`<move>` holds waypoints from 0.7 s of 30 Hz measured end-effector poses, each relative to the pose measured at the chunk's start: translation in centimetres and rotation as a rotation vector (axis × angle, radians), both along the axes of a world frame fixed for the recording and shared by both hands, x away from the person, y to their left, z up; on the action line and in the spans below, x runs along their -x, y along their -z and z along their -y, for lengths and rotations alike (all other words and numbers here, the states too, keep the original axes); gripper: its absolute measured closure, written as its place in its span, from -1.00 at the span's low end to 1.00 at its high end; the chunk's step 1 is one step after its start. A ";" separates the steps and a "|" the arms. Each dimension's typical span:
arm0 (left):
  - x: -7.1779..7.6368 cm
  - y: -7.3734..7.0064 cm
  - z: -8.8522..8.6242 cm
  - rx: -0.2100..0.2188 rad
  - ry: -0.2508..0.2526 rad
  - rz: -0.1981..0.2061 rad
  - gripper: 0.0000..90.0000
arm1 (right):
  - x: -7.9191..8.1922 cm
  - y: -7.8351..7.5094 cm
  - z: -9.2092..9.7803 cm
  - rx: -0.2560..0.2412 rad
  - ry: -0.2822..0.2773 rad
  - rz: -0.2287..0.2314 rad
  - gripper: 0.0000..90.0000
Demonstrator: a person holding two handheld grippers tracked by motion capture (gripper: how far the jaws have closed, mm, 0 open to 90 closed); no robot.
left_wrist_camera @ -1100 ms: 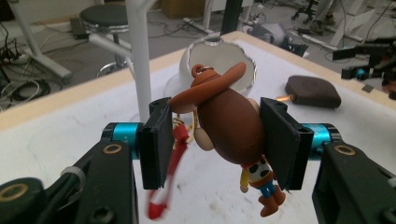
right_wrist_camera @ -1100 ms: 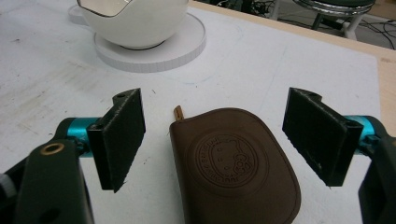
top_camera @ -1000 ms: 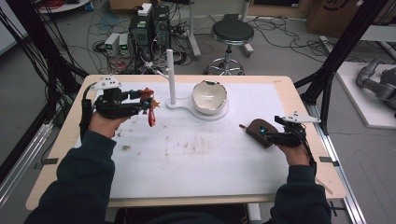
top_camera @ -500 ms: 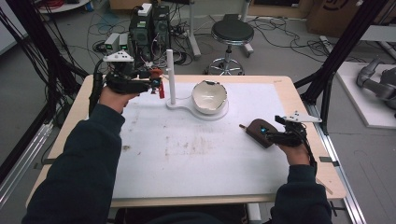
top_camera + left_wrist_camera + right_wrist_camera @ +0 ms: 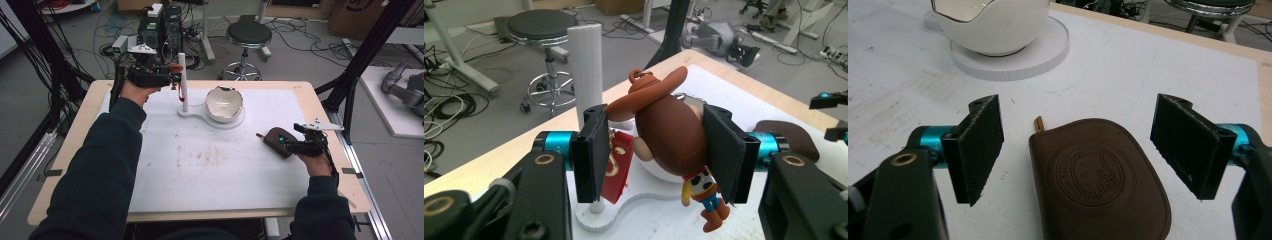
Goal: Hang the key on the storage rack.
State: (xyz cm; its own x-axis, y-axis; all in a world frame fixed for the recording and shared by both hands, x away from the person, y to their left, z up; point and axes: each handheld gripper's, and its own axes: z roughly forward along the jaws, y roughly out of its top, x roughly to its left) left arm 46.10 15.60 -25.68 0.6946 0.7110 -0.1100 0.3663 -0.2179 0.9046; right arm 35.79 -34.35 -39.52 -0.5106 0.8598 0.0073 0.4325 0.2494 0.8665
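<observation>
a small cowboy figure keychain (image 5: 671, 130) is held clamped in the left tool (image 5: 654, 150), raised at the far left of the surface (image 5: 210, 165) just beside the white upright post (image 5: 585, 70) of a stand. the figure is judged to be light, hard and smooth, so slipping is a risk; it is taken across its rounded brown body, both pads pressed on its sides, while the legs and a red tag (image 5: 616, 167) hang free below. the ring on the hat top looks the part meant for hanging, and is left clear. the right tool (image 5: 1078, 152) is released, its jaws set wide to either side of a brown leather pouch (image 5: 1098, 185) lying flat on the surface near the right edge, without touching it; the pouch is judged soft and thin. a white bowl (image 5: 224, 103) sits on the stand's round base.
</observation>
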 end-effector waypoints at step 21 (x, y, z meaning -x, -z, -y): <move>-1.5 1.0 -0.9 0.048 -0.062 -0.018 0.03 | 0.0 0.0 -0.1 0.003 -0.005 -0.004 -0.52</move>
State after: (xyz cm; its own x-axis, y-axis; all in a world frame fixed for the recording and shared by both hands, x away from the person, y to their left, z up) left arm 47.59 16.47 -26.69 0.6468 0.7464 -0.1569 0.3936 -0.1504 0.9069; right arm 35.75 -34.28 -39.56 -0.5150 0.8572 0.0069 0.4344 0.2539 0.8642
